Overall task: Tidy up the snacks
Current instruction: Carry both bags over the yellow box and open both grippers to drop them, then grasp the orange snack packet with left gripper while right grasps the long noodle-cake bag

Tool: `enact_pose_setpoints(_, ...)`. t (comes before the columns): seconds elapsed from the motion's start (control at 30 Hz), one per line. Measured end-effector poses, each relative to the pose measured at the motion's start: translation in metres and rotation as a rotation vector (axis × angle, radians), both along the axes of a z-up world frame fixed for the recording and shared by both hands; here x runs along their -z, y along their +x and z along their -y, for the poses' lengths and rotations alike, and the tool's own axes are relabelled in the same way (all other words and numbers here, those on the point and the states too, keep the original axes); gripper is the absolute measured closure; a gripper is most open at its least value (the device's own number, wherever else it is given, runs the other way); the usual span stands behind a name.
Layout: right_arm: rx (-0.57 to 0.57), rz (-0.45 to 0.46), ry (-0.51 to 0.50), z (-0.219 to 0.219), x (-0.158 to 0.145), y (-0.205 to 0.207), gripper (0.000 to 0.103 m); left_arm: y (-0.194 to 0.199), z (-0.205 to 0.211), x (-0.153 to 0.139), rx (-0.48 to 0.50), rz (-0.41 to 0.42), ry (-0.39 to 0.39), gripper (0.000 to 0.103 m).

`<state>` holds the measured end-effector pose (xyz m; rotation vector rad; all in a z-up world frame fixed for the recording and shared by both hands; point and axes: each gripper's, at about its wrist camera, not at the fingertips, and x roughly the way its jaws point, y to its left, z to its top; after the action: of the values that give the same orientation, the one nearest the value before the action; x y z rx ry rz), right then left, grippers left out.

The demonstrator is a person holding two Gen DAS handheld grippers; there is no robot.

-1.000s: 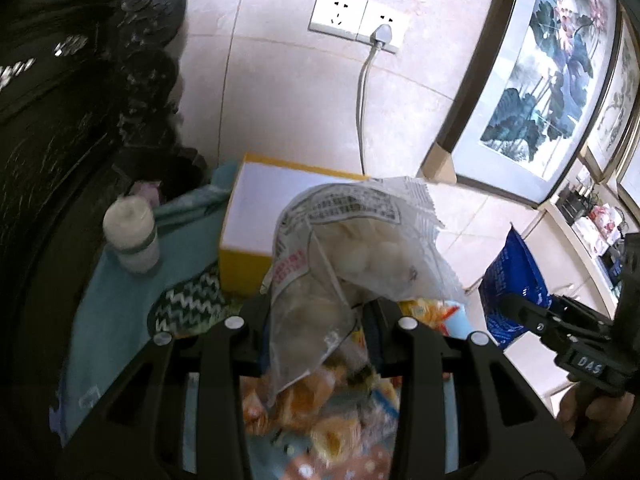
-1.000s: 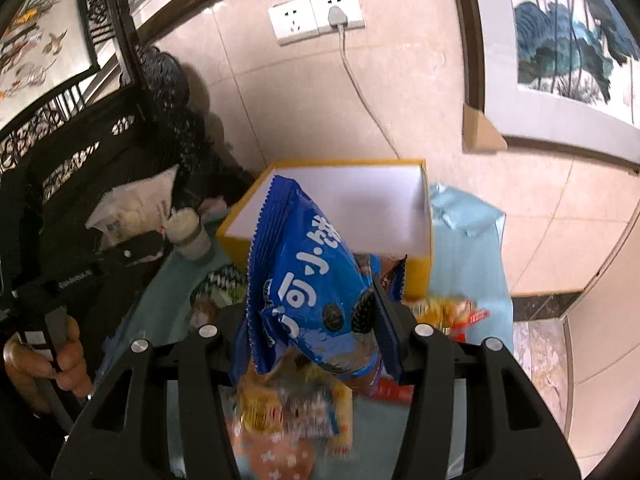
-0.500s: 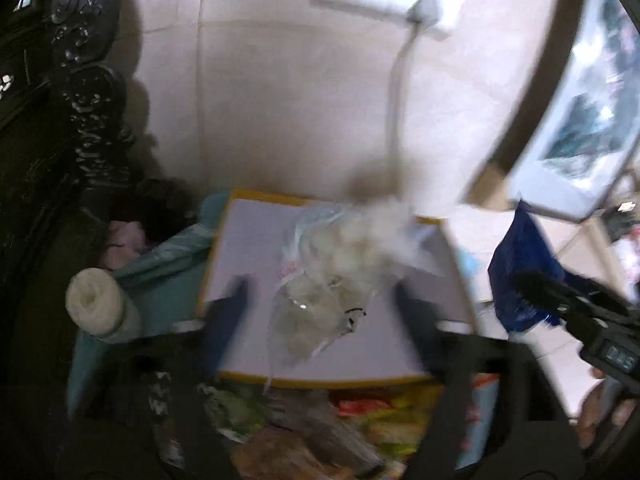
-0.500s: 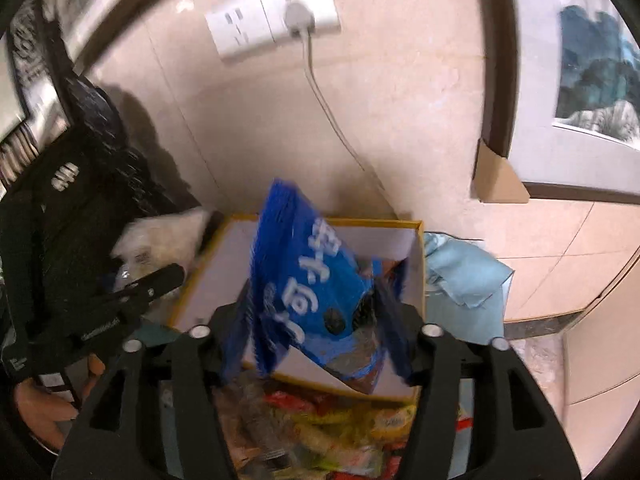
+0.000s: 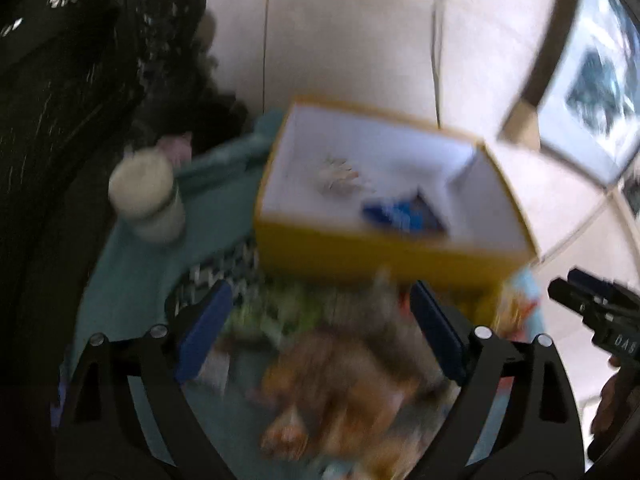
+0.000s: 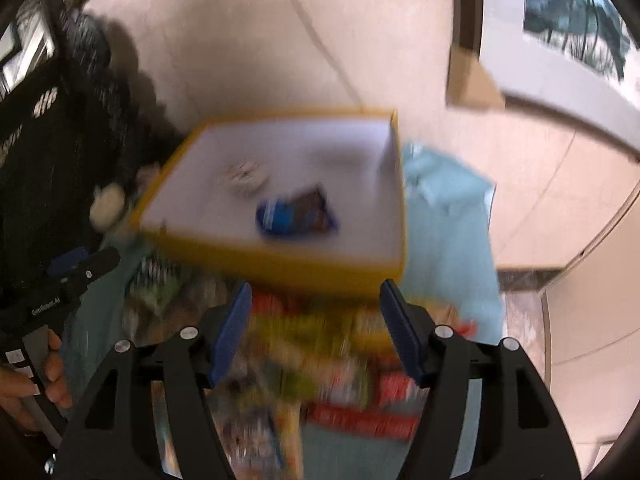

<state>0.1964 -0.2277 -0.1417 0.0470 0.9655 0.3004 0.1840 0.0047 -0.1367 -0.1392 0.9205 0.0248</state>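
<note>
- The yellow box, white inside, stands on a teal cloth against a tiled wall; every place below is given from this box.
- Inside the box, a clear bag of pale snacks lies toward its left half, too blurred to read.
- Inside the box, a blue cookie bag lies just right of the clear bag, toward the near wall; whether the two bags touch cannot be told.
- The left gripper hangs in front of the box's near wall. Its jaws have just been opening, they stand wide apart, and they grip nothing.
- The right gripper also hangs in front of the near wall. Its jaws are apart, not just now widening, with nothing gripped between its blue pads.
- A heap of loose snack packets lies on the cloth in front of the box, under both grippers, smeared by motion.
- A cream-lidded jar stands on the cloth to the left of the box.
- A black-and-white zigzag packet lies at the box's near left corner.
- A hand on the left gripper's handle shows at the left edge of the right wrist view, left of the box.
- A cord runs down the wall behind the box.
</note>
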Motion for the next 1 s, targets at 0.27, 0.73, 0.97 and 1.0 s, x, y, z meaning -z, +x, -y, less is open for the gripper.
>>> enact_pose_setpoints(0.27, -0.047, -0.093, -0.079, -0.013, 0.064, -0.086, 0.036, -0.075, -0.016, 0.065, 0.015, -0.143, 0.022, 0.011)
enact_pose_setpoints(0.73, -0.148, -0.168, -0.246, -0.035, 0.128, -0.118, 0.056, -0.095, -0.028, 0.116, -0.010, -0.182, 0.068, 0.011)
enact_pose_setpoints(0.97, -0.178, -0.159, -0.288, -0.048, 0.145, -0.118, 0.056, -0.078, -0.015, 0.123, -0.003, -0.178, 0.087, 0.011)
enact_pose_setpoints(1.0, -0.182, -0.151, -0.276, -0.050, 0.146, -0.117, 0.058, -0.076, -0.017, 0.127, -0.017, -0.184, 0.085, 0.011)
